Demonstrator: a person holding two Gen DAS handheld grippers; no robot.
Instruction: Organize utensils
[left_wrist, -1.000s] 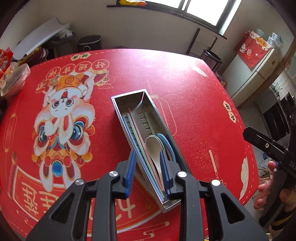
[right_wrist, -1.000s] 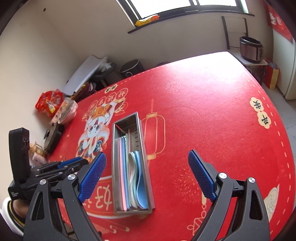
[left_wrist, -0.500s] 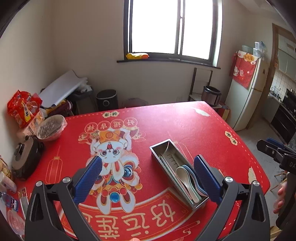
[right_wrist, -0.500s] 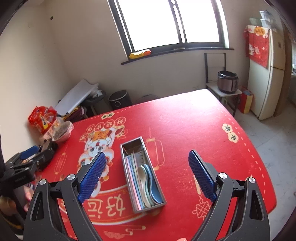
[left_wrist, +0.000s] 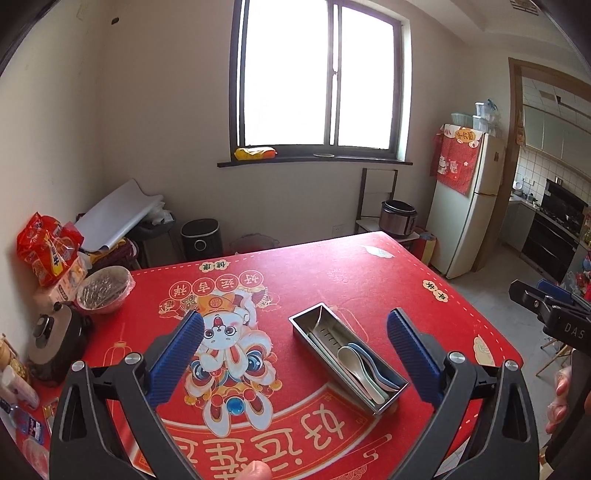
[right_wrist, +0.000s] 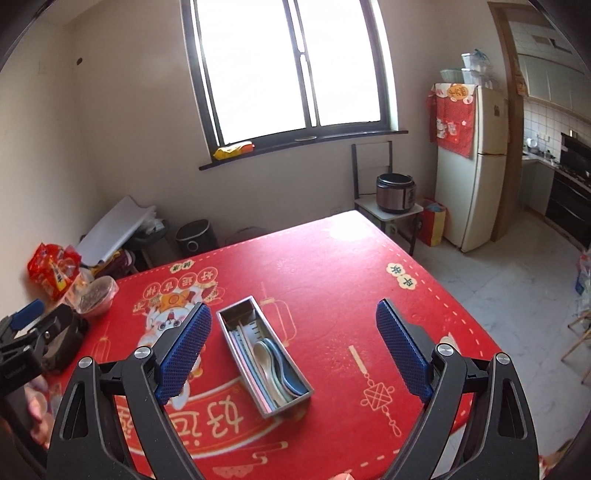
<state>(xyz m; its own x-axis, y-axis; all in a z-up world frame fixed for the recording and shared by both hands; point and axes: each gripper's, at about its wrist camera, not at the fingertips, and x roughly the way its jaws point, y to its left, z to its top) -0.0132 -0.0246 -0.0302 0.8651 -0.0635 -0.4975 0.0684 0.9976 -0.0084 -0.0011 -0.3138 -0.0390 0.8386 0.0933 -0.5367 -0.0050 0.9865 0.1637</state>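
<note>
A steel utensil tray (left_wrist: 391, 400) (right_wrist: 236, 350) lies on the red printed table cover. It holds several pastel spoons (left_wrist: 356, 363) (right_wrist: 271, 363) and chopsticks (right_wrist: 245, 360). My left gripper (left_wrist: 295, 354) is open and empty, held well above and back from the tray. My right gripper (right_wrist: 293, 347) is open and empty, also raised and pulled back. The right gripper shows at the right edge of the left wrist view (left_wrist: 554, 314). The left gripper shows at the left edge of the right wrist view (right_wrist: 26, 339).
A foil-covered bowl (left_wrist: 105, 290) (right_wrist: 94, 297), a dark pot (left_wrist: 51, 341) and red snack bags (left_wrist: 48, 254) crowd the table's left side. A fridge (left_wrist: 469, 206), a rice cooker (right_wrist: 395, 192) and a small bin (left_wrist: 201, 238) stand beyond the table.
My left gripper opened from nearly shut over the tray's near end, then both grippers lifted up and drew back; the view now takes in the whole room.
</note>
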